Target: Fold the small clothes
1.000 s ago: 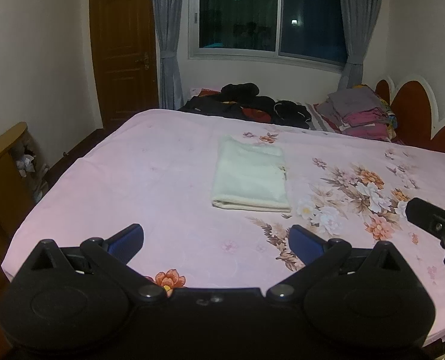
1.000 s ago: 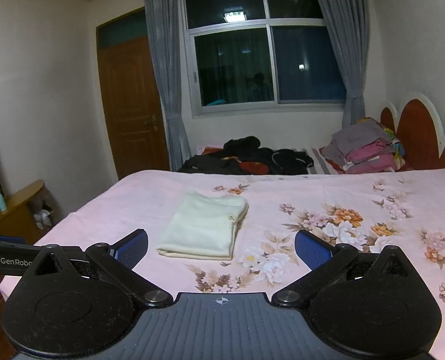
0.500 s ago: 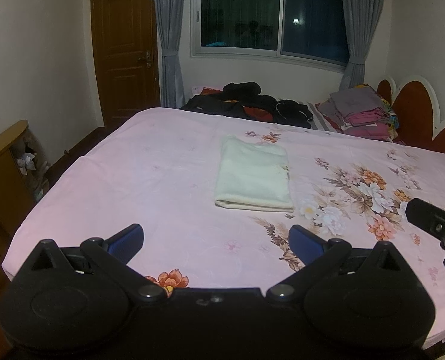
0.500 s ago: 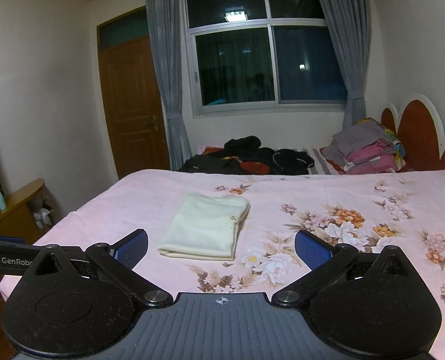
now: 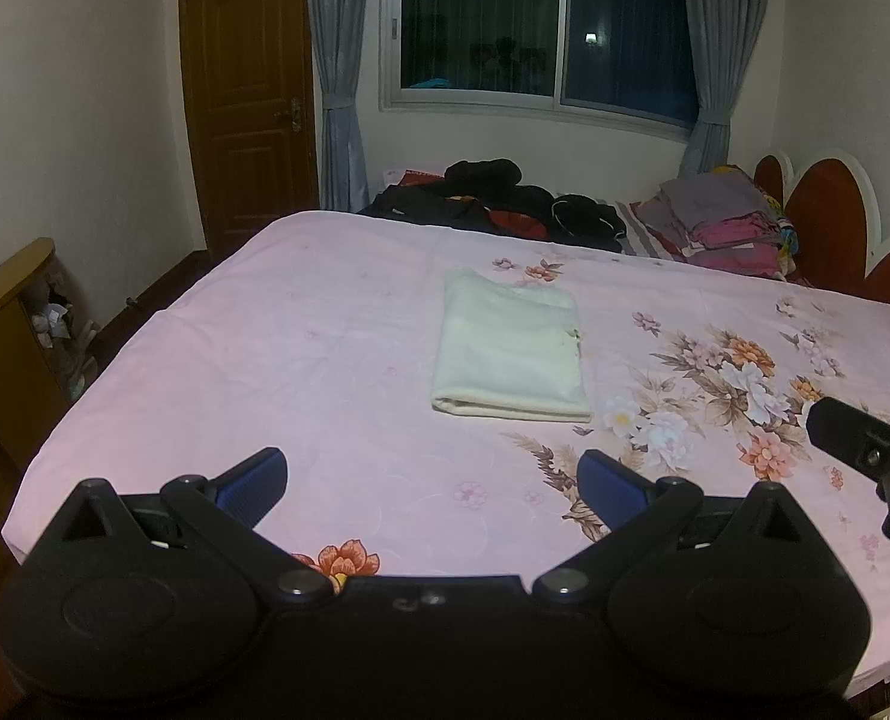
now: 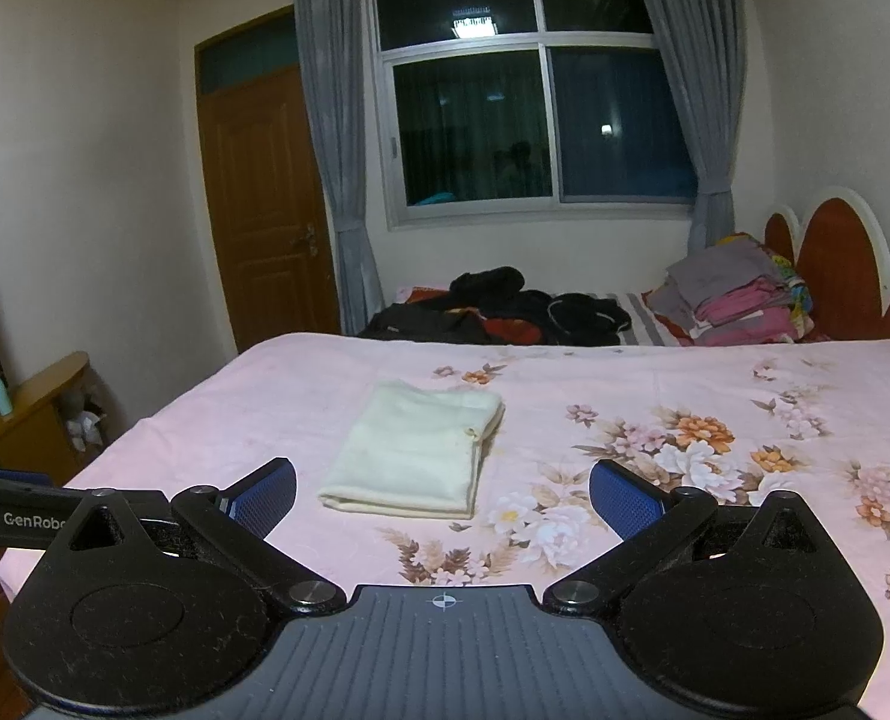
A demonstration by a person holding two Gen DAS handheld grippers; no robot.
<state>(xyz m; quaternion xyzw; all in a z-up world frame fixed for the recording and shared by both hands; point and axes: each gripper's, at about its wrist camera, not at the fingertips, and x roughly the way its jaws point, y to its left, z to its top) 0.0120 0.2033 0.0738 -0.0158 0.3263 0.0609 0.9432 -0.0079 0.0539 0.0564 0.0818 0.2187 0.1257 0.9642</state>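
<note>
While the left gripper hovers over the bed's near edge, jaws wide apart and empty, the cream garment lies folded mid-bed; this fold looks finished. Its framing has barely shifted since a second ago.

From the right wrist, the right gripper also gapes empty; next probably calls for fetching another piece.

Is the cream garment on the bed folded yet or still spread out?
Folded. The cream garment lies as a neat rectangle on the pink bedsheet, with stacked layers visible along its near edge. Neither tool touches it.
</note>
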